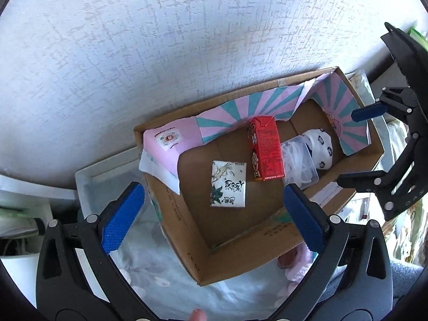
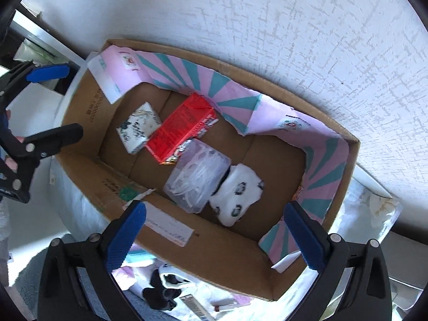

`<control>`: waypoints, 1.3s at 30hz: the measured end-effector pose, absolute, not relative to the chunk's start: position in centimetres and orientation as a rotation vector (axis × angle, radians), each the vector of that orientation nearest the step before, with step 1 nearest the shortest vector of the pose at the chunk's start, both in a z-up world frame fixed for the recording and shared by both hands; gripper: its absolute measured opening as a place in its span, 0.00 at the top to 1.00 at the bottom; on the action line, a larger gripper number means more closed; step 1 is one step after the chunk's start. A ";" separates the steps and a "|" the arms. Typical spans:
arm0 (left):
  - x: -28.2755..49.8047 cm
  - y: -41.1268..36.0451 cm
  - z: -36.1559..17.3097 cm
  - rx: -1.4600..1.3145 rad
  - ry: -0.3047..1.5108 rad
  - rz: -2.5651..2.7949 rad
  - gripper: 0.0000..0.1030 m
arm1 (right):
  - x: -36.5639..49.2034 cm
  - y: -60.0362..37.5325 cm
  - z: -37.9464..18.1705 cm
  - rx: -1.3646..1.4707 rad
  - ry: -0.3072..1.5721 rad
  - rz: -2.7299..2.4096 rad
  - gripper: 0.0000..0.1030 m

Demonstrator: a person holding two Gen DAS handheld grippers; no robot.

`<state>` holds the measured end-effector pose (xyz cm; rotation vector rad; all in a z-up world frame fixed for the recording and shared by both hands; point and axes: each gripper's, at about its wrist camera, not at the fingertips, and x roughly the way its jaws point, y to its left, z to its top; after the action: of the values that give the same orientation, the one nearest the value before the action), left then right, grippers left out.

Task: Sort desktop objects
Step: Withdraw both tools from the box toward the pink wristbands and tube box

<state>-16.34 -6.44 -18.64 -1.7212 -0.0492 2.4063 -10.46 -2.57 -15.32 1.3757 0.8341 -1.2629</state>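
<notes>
An open cardboard box [image 1: 187,224] [image 2: 88,107] with pink and teal lining holds a white tissue packet [image 1: 228,184] [image 2: 139,127], a red carton [image 1: 266,148] [image 2: 182,129], a clear plastic case [image 1: 299,163] [image 2: 198,178] and a white panda-print sock roll [image 1: 322,148] [image 2: 236,196]. My left gripper [image 1: 214,219] is open and empty above the box's near left end; it also shows at the left of the right wrist view [image 2: 57,101]. My right gripper [image 2: 214,232] is open and empty above the box's near right side; it also shows in the left wrist view [image 1: 358,147].
A textured white wall [image 1: 160,40] stands behind the box. The box sits on pale floral fabric [image 1: 165,275]. A white tray [image 1: 88,182] lies left of it. Loose black-and-white socks [image 2: 165,289] and small items lie in front of the box.
</notes>
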 end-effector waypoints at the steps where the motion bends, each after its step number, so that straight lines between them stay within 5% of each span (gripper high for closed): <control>1: -16.2 -6.4 -18.5 -1.722 -0.053 2.408 0.00 | -10.6 -2.6 -15.2 1.384 0.803 -1.249 0.00; 22: -9.0 -3.6 -12.3 -1.591 -0.015 2.608 0.00 | -7.9 2.5 -10.5 1.124 0.853 -1.286 0.00; 39: -2.1 0.6 -16.3 -1.724 -0.025 2.501 0.00 | -9.7 11.2 -13.7 1.061 0.927 -1.272 0.00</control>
<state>-2.12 0.62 -16.34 -1.7237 -0.0250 2.5015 -9.72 11.19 -13.73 1.0615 0.9267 -1.2719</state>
